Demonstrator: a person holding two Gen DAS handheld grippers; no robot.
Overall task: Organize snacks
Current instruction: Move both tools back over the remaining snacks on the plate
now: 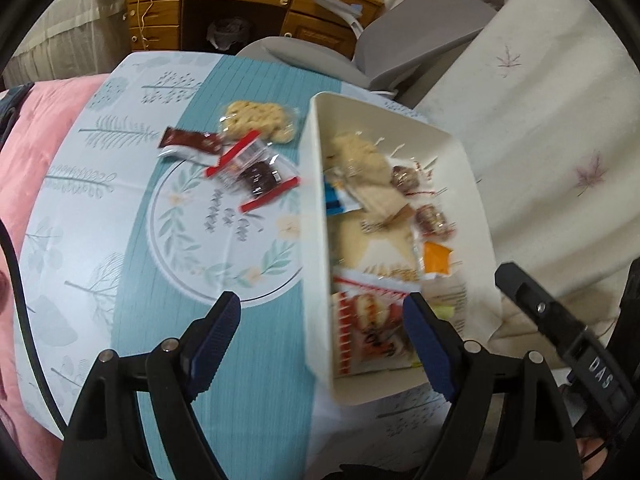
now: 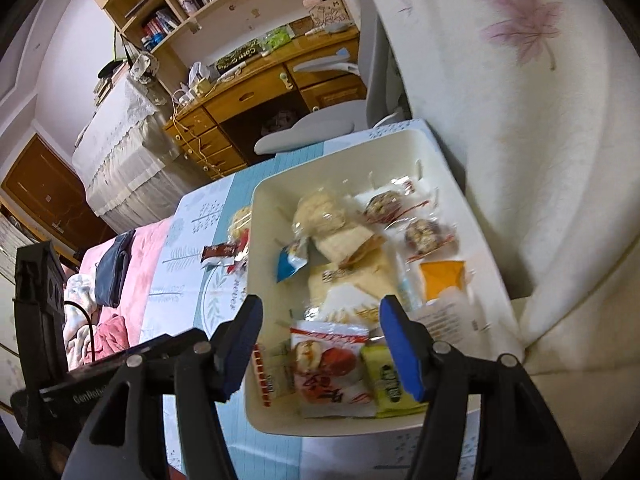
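Note:
A white bin (image 1: 316,208) stands at the right of the table and holds several wrapped snacks, among them a red-and-white packet (image 1: 372,332) and an orange packet (image 1: 438,256). On the tablecloth (image 1: 160,240) to its left lie a puffed rice cake pack (image 1: 260,120), a brown wrapper (image 1: 192,142) and a clear pack with red ends (image 1: 252,172). My left gripper (image 1: 322,340) is open and empty, straddling the bin's left wall. My right gripper (image 2: 322,348) is open over the bin (image 2: 256,240); below it lie the red-and-white packet (image 2: 328,368) and a yellow-green packet (image 2: 388,380).
A grey chair (image 1: 420,36) and a wooden desk (image 1: 240,4) stand beyond the table. Pink bedding (image 1: 36,140) lies to the left, with a dark garment (image 2: 114,268) on it. A white leaf-printed cover (image 1: 540,120) rises right beside the bin.

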